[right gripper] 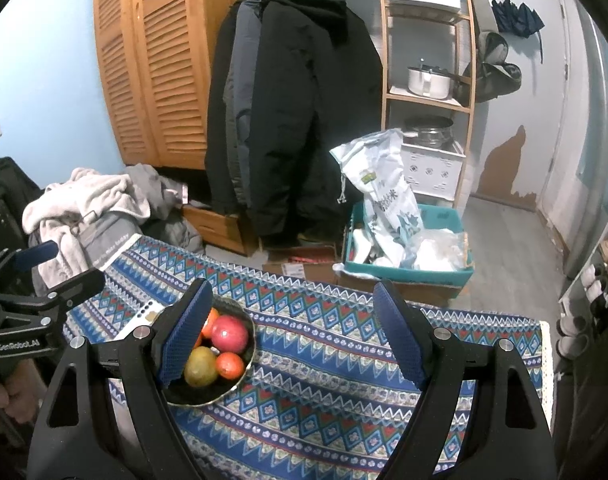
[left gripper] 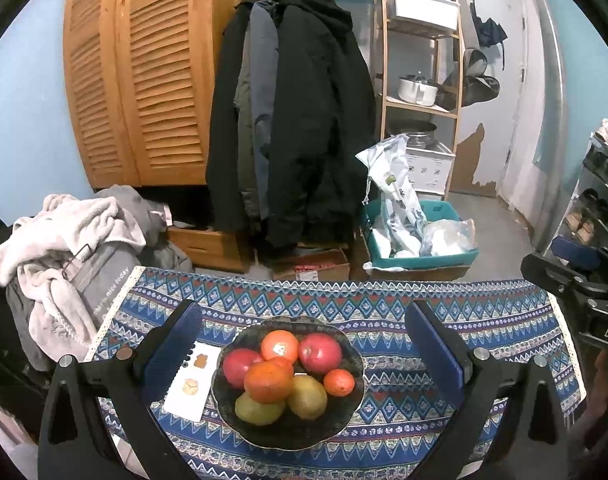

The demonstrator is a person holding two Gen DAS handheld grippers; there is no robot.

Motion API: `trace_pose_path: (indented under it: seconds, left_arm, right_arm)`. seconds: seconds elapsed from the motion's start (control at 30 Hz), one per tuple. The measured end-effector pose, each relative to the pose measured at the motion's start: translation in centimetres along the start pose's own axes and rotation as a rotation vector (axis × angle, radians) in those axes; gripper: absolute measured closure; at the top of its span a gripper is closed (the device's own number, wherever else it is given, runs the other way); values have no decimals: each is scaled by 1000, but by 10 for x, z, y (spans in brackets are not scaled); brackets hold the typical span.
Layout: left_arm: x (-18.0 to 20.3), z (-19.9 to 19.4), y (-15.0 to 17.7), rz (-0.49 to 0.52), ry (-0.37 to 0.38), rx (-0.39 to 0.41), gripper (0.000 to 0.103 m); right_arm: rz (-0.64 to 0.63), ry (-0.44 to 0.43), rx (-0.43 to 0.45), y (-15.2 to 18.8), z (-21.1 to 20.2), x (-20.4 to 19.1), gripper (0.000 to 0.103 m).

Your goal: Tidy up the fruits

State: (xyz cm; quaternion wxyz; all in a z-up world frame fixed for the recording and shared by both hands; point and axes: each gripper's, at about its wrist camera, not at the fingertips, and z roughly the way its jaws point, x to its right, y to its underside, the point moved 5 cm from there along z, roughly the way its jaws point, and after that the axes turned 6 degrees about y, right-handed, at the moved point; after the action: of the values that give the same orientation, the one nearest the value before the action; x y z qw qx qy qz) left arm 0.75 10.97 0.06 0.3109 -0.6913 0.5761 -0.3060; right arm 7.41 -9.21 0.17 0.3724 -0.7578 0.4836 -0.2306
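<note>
Your left gripper hung spread wide above the fruit bowl; your right gripper (also wide, empty) hovered beside it.

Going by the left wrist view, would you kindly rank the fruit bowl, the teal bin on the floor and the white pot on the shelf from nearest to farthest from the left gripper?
1. Fruit bowl, on the table between the left gripper's open fingers.
2. Teal bin, on the floor beyond the table, right.
3. White pot, on the shelf, far right.

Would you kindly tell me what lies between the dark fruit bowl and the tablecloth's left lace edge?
A white rectangular card beside the dark bowl, seen in the left wrist view.
</note>
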Motion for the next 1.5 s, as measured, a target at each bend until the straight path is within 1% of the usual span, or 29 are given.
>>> trace_pose_path:
  seconds: [0.17, 0.33, 1.1, 1.5]
  left_arm:
    - [1, 0, 0, 6, -2, -3, 1]
    - [4, 0, -2, 5, 14, -6, 1]
    - [11, 0, -2, 32, 5, -8, 1]
    - [13, -1, -3, 34, 14, -5, 1]
  right_arm:
    - [0, 1, -1, 0, 0, 1, 21]
    - [0, 2, 0, 1, -1, 4, 21]
    - [1, 4, 3, 4, -4, 8, 21]
    - [7, 12, 8, -2, -5, 15, 21]
